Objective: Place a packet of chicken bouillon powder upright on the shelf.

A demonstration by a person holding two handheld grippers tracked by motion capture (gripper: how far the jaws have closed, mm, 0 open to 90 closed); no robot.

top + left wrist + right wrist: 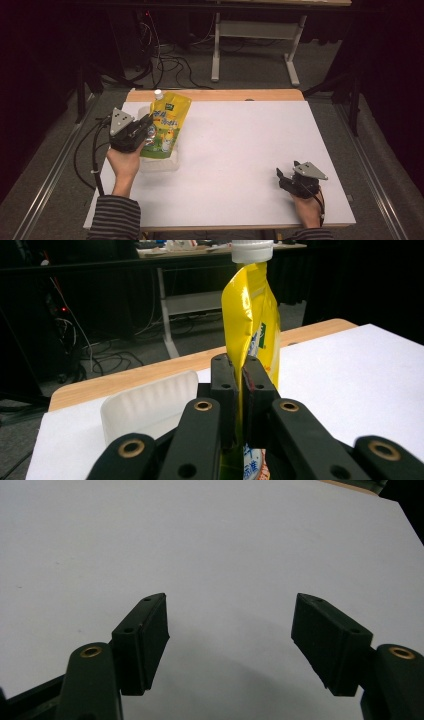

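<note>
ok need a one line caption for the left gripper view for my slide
Left gripper clamped on the edge of a yellow spouted pouch, held upright above a white tray.

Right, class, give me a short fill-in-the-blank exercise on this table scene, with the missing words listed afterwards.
1. The left gripper is shut on a pouch whose main colour is ____.
2. The cap at the top of the pouch is ____ in colour.
3. The right gripper has its jaws ____, with nothing between them.
4. Under the pouch sits a clear plastic ____ on the white table.

Missing words: yellow; white; open; tray
</note>
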